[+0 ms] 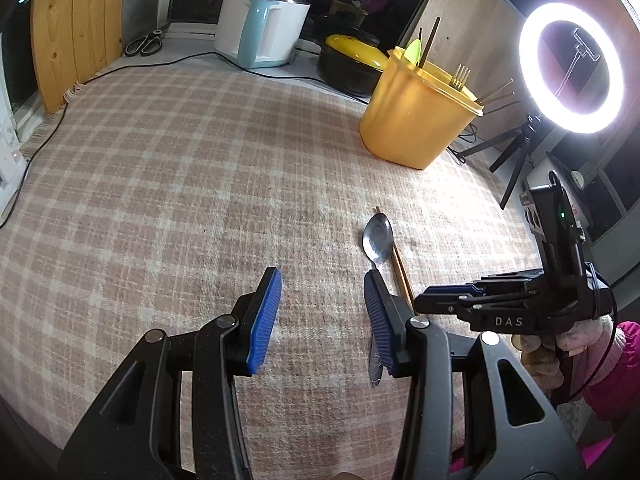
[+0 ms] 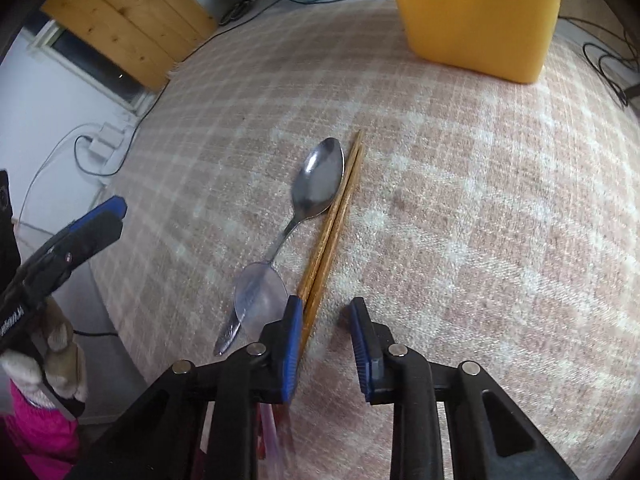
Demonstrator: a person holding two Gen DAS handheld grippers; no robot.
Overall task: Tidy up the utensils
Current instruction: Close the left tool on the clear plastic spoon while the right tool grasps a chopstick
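Where right gripper [image 2: 326, 344] gapes, chopsticks [image 2: 334, 220] beside its left pad

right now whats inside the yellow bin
Sticking out of the yellow bin: a fork, brown chopsticks and a green utensil. Its opaque wall hides everything lower down.

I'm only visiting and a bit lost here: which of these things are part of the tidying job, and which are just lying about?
Part of the job:
- metal spoon
- wooden chopsticks
- clear plastic spoon
- yellow utensil tub, already holding a fork
- left claw and right claw, both open

Just lying about:
- rice cooker
- scissors
- ring light
- black pot with yellow lid
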